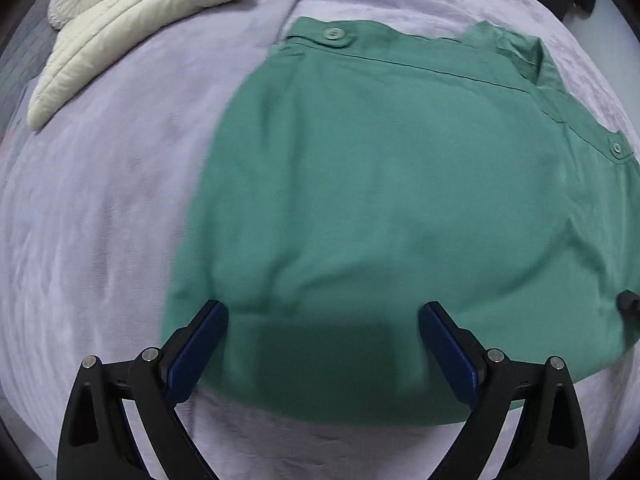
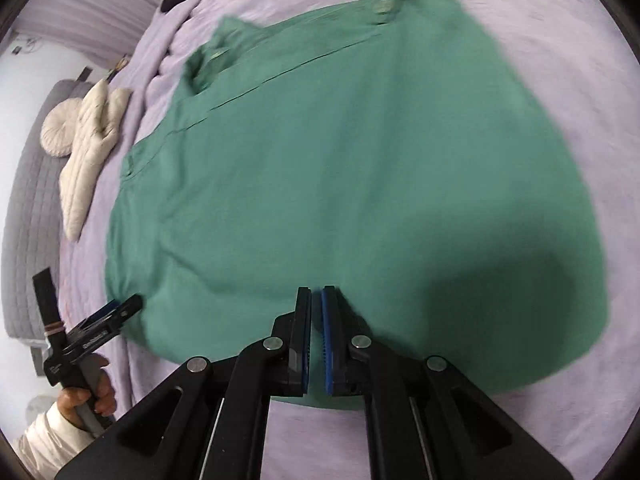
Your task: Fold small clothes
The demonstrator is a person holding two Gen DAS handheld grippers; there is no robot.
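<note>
Lilac bedding (image 1: 100, 200) carries the green garment (image 1: 380, 200) spread flat just ahead of both tongs, left tongs (image 1: 323, 312) spread above its near hem, right tongs (image 2: 316, 292) pressed together there, apparently empty; soft, light cloth, likely best pinched at hem corners.

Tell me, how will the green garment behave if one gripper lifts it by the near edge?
The green garment looks like thin soft cloth, so it would probably droop. It lies flat on the lilac bedcover, and seems light, likely sliding easily.
</note>
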